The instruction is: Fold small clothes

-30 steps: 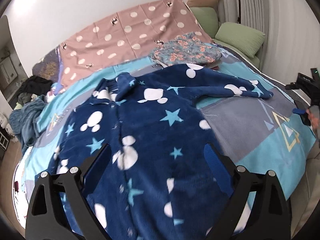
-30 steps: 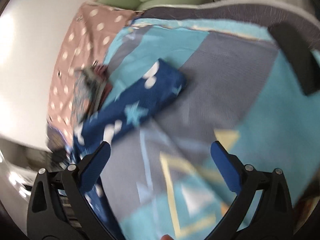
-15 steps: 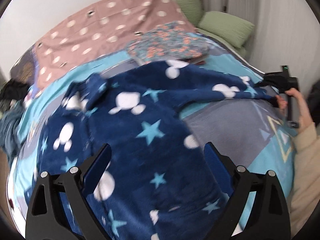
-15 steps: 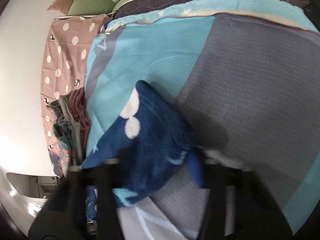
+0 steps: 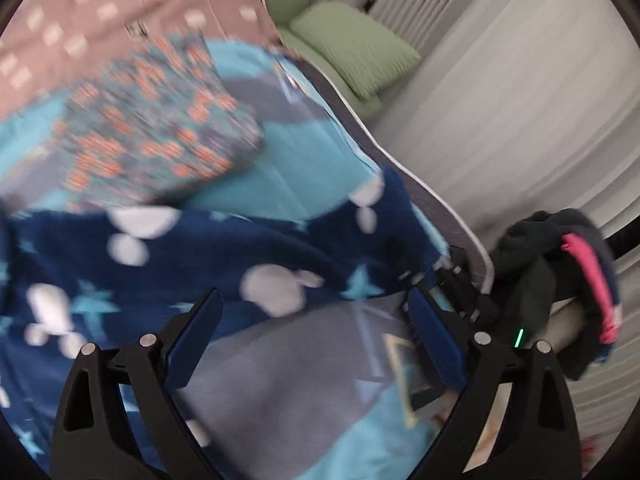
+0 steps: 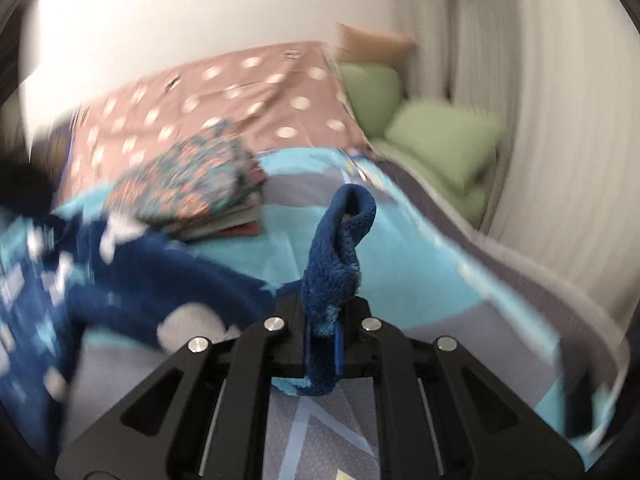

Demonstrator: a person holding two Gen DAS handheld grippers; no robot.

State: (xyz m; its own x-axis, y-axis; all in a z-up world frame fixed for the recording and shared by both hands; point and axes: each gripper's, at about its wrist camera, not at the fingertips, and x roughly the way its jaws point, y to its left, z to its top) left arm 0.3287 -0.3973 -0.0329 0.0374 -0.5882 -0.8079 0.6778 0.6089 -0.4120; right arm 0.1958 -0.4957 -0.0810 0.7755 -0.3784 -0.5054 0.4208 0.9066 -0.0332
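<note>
Right tongs (image 6: 322,344): closed tight on the cuff end of the navy fleece garment (image 6: 336,248); the pinched cloth stands up from between the fingers in a rolled loop and a short end hangs below them.
Left tongs (image 5: 316,344): spread wide with nothing between the blue pads (image 5: 192,340); they hang above the grey and turquoise patches of the bedspread (image 5: 280,392), close to the near edge of the garment.
Navy fleece garment: dark blue with white blobs and pale blue stars; its body lies across the left part of the bed, and one sleeve runs toward the bed's right edge, where its end is raised off the cover in the right tongs. Both views are blurred, so fine folds cannot be read.
Bedspread: turquoise and grey patchwork with a yellow-lined triangle near the front; it carries the garment.
Folded pile (image 6: 200,192): a stack with a floral orange-and-teal piece on top, lying on the bedspread just behind the garment.
Dotted cover (image 6: 224,96): dusty pink with white dots, spread over the far part of the bed, behind the pile.
Green cushions (image 6: 440,140): at the bed's far right corner, beside the pale curtain (image 5: 520,100).
</note>
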